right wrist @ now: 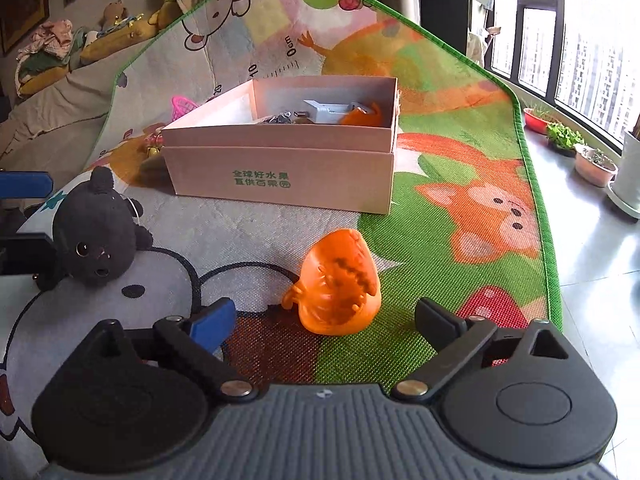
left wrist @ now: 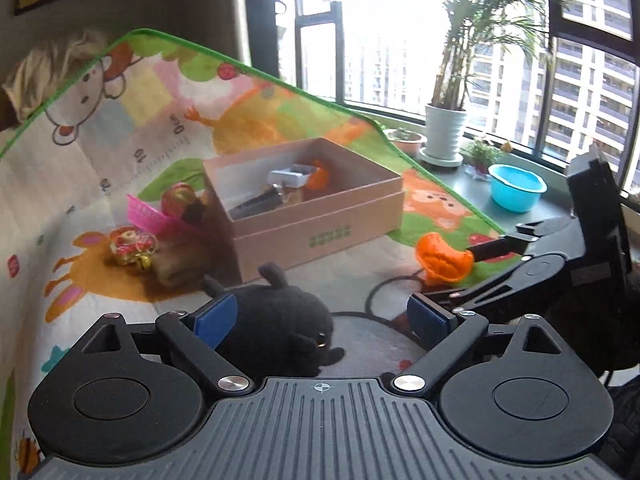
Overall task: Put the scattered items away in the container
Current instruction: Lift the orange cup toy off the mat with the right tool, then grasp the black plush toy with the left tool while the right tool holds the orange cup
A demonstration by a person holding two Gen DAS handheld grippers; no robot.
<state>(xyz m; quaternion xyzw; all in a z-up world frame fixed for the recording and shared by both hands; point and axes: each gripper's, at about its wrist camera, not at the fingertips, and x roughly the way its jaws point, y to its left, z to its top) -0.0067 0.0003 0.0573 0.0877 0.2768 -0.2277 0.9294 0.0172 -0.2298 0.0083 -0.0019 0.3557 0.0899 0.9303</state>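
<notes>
A pink cardboard box stands on the play mat and holds several items, one of them orange. A black plush toy lies between the wide-open jaws of my left gripper, near the left finger. An orange plastic toy lies on the mat just ahead of my right gripper, which is open and empty. The right gripper also shows in the left wrist view, beside the orange toy.
Left of the box lie a pink basket, an apple and a clear trinket with a bell. Beyond the mat's green edge are a white plant pot, a blue bowl and windows. Plush toys lie far left.
</notes>
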